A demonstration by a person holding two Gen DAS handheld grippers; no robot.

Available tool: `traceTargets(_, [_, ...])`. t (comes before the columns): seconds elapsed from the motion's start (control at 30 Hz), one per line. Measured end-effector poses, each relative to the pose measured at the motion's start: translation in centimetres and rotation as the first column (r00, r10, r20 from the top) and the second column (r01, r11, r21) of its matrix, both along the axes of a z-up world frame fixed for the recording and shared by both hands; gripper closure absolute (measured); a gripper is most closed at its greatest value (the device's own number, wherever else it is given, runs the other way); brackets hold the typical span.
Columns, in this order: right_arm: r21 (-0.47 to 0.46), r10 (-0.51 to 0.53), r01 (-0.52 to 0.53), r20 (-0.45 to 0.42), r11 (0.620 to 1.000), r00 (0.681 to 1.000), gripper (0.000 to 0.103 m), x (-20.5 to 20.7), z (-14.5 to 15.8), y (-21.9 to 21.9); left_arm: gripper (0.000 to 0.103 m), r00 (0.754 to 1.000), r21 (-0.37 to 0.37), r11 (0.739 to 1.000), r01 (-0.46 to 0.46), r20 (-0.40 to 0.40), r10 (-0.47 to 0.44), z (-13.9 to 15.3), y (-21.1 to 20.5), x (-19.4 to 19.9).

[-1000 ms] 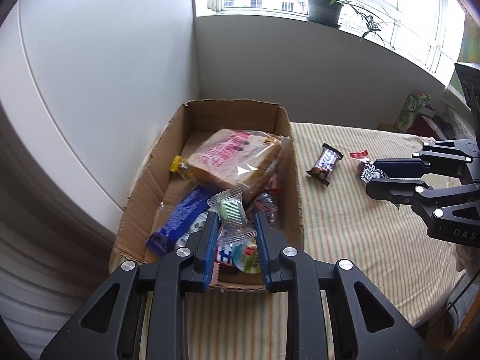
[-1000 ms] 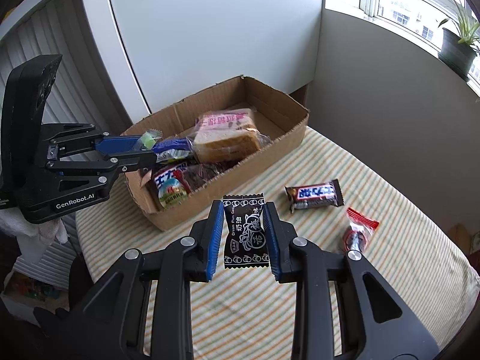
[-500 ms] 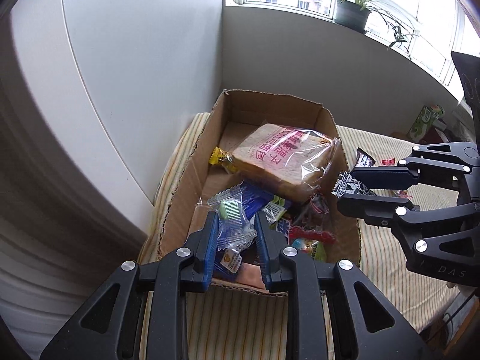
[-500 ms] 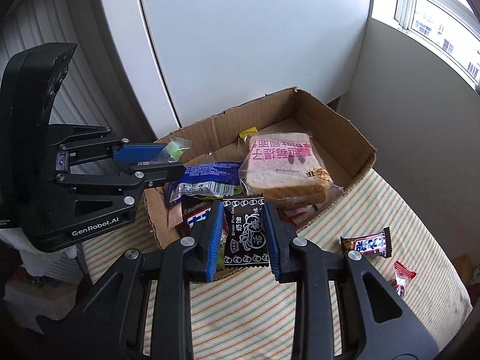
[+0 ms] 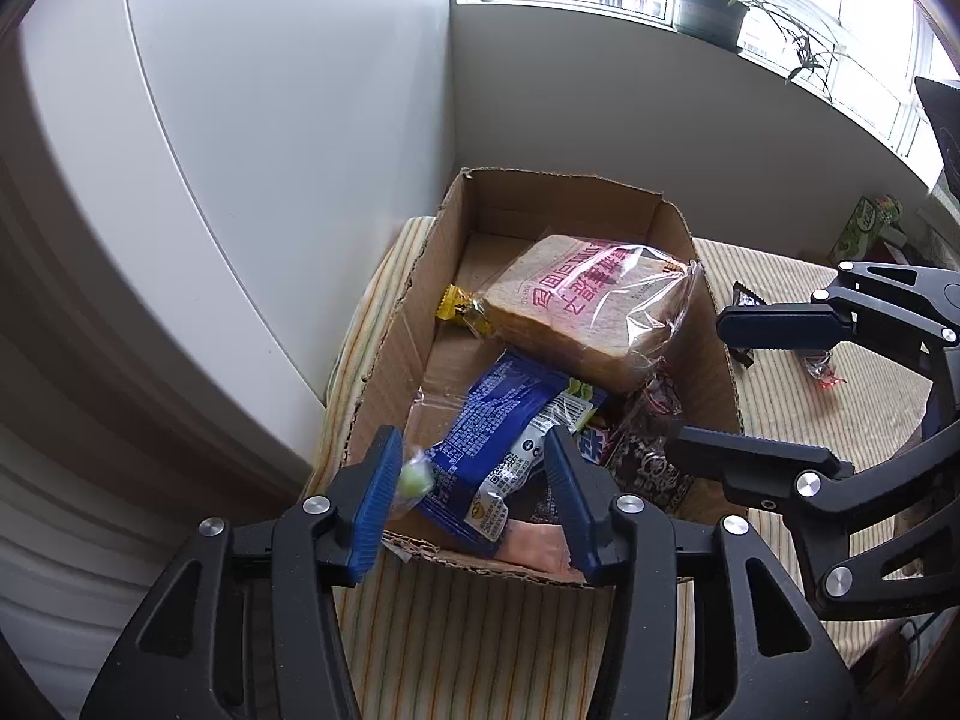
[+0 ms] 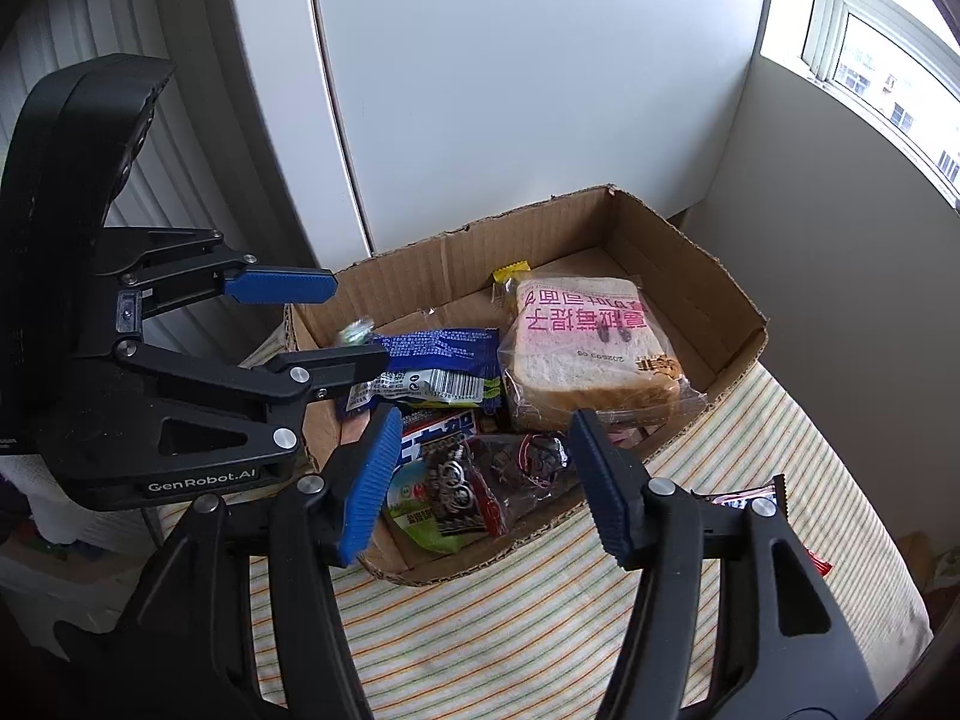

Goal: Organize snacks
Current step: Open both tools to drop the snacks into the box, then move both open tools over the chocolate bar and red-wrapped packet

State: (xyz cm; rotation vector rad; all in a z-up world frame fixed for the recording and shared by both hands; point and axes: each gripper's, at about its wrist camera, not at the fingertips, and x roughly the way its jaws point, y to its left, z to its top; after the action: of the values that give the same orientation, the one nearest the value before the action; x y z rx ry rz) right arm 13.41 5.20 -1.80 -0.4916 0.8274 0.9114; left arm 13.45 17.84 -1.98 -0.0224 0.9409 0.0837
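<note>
A cardboard box on the striped table holds a bagged bread loaf, a blue packet, a yellow candy and other snacks. My left gripper is open over the box's near end; a small green candy is blurred, falling beside its left finger. My right gripper is open over the box; a black packet lies in the box below it.
A chocolate bar and a red candy lie on the striped tablecloth right of the box. A green carton stands at the table's far side. White wall panels stand behind the box; a potted plant is on the windowsill.
Both grippers opened over the box. The green candy left the left gripper and is dropping; the black packet left the right gripper and now lies in the box.
</note>
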Motion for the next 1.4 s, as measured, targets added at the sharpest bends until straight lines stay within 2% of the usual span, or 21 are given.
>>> traceTargets(0.1, [0.002,-0.007,0.007,0.007,1.000,1.000,0.040,-0.1,0.4,-0.9,0.055,1.000,0.007,1.000,0.007,0.001,-0.007,0.3,-0.4,-0.1])
traceTargets(0.13, [0.003,-0.013,0.013,0.013,1.000,1.000,0.036,-0.1,0.5,-1.3,0.055,1.000,0.010,1.000,0.010,0.004,-0.010,0.4,-0.6,-0.2])
traceTargets(0.17, [0.006,-0.020,0.020,0.022,1.000,1.000,0.027,-0.1,0.7,-1.7,0.055,1.000,0.013,1.000,0.013,0.007,-0.013,0.6,-0.8,-0.2])
traceTargets(0.23, [0.014,-0.036,0.036,0.033,0.999,0.999,0.022,0.0,1.0,-2.7,0.055,1.000,0.017,1.000,0.015,0.015,-0.015,0.9,-1.2,-0.3])
traceTargets(0.3, [0.016,-0.049,0.048,0.034,0.999,0.998,0.022,0.1,1.3,-3.9,0.053,1.000,0.020,1.000,0.021,0.018,-0.022,1.1,-1.7,-0.4])
traceTargets(0.37, [0.011,-0.071,0.070,0.041,0.997,0.997,0.022,0.4,1.6,-5.2,0.043,0.999,0.024,0.999,0.028,0.025,-0.029,1.4,-2.2,-0.5])
traceTargets(0.47, [0.012,-0.118,0.118,0.039,0.993,0.992,0.022,1.3,2.0,-7.6,0.039,0.999,0.014,0.999,0.042,0.034,-0.043,1.8,-3.1,-0.5])
traceTargets(0.6, [0.024,-0.195,0.194,0.018,0.981,0.981,0.021,3.1,2.3,-11.1,0.039,0.997,0.010,0.997,0.073,0.040,-0.073,2.2,-4.9,-0.3])
traceTargets(0.93, [0.037,-0.368,0.370,-0.057,0.928,0.928,0.021,7.4,1.6,-18.6,0.039,0.983,-0.007,0.984,0.180,0.043,-0.179,2.3,-10.5,1.9])
traceTargets(1.2, [0.050,-0.421,0.430,-0.131,0.902,0.898,0.021,9.1,0.0,-22.1,0.039,0.969,-0.005,0.970,0.245,0.035,-0.244,1.9,-14.2,3.7])
traceTargets(1.4, [0.052,-0.440,0.463,-0.234,0.885,0.867,0.021,10.7,-1.7,-22.9,0.039,0.959,-0.004,0.959,0.283,0.013,-0.283,1.0,-16.3,5.1])
